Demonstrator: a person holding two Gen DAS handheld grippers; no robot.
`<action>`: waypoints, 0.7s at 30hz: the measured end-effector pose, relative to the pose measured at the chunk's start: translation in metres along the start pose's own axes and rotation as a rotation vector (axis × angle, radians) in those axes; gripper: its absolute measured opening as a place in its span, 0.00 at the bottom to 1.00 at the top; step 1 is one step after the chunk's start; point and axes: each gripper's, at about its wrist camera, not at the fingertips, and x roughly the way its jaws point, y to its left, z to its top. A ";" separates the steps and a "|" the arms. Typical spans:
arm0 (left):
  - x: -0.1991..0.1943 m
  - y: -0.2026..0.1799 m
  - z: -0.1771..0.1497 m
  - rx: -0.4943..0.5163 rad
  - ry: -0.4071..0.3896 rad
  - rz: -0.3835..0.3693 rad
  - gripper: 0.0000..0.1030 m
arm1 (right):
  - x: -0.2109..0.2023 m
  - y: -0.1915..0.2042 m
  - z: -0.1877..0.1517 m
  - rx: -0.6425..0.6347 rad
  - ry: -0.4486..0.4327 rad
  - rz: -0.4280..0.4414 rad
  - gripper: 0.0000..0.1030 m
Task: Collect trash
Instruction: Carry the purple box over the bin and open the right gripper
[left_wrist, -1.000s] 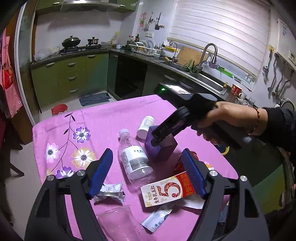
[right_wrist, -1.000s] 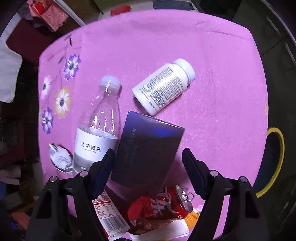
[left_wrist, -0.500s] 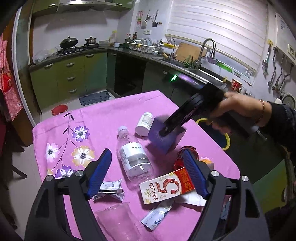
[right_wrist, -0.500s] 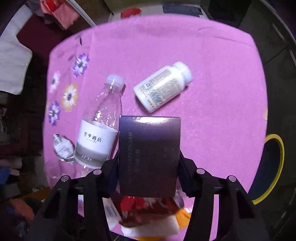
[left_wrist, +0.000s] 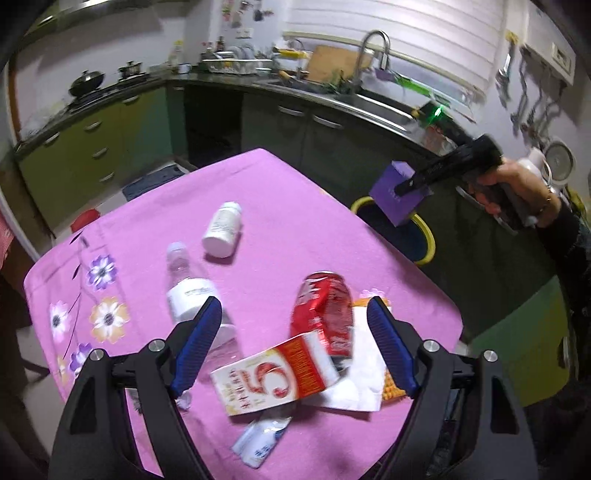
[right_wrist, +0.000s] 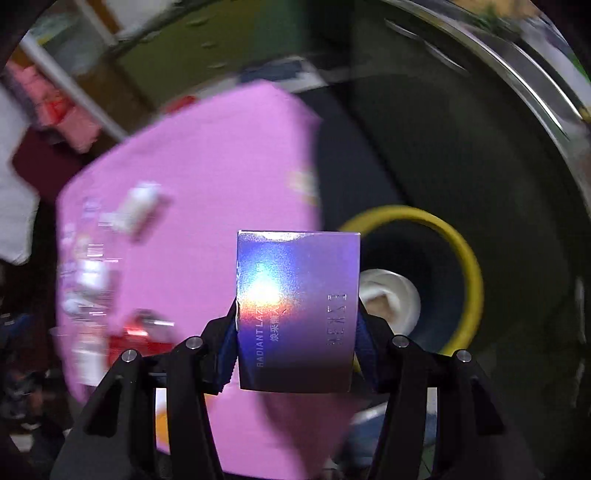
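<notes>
Beyond the right edge of the tabletop (left_wrist: 295, 206), the purple box (right_wrist: 297, 314) hangs in the air, clamped by its sides between the jaws of the right gripper (right_wrist: 295, 347). From the right wrist view it sits just left of the mouth of the yellow-rimmed bin (right_wrist: 469, 258), overlapping the near-left part of the rim; from the left wrist view the box (left_wrist: 400, 195) appears above the bin's far rim (left_wrist: 424, 229). Something pale and crumpled (right_wrist: 391, 299) already lies inside the bin.

The step in hand looks like the carry-and-drop of this one piece of trash. The box does not seem fully centred over the opening, so the next move probably calls for a short shift further right over the bin's mouth, then a release so the box falls clear of the rim.

Nearer, the left gripper (left_wrist: 295, 343) hovers low over the tabletop with its jaws spread wide and nothing between them. Below it wait the red can (left_wrist: 325, 310) and the milk carton (left_wrist: 273, 376) leaning across the can's near end, with a white napkin (left_wrist: 354, 384) beside them on the right. Further left lie the clear water bottle (left_wrist: 188, 291) and, beyond it, the white pill bottle (left_wrist: 223, 230), with a small sachet (left_wrist: 260, 441) at the near edge. All of these are yet to be collected.
</notes>
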 end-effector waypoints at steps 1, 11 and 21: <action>0.004 -0.006 0.003 0.014 0.008 0.000 0.77 | 0.008 -0.013 0.001 0.015 0.008 -0.012 0.52; 0.056 -0.036 0.025 0.058 0.200 -0.032 0.86 | 0.117 -0.084 0.008 0.093 0.118 -0.129 0.52; 0.109 -0.045 0.039 0.061 0.416 -0.062 0.86 | 0.126 -0.097 -0.001 0.108 0.114 -0.125 0.76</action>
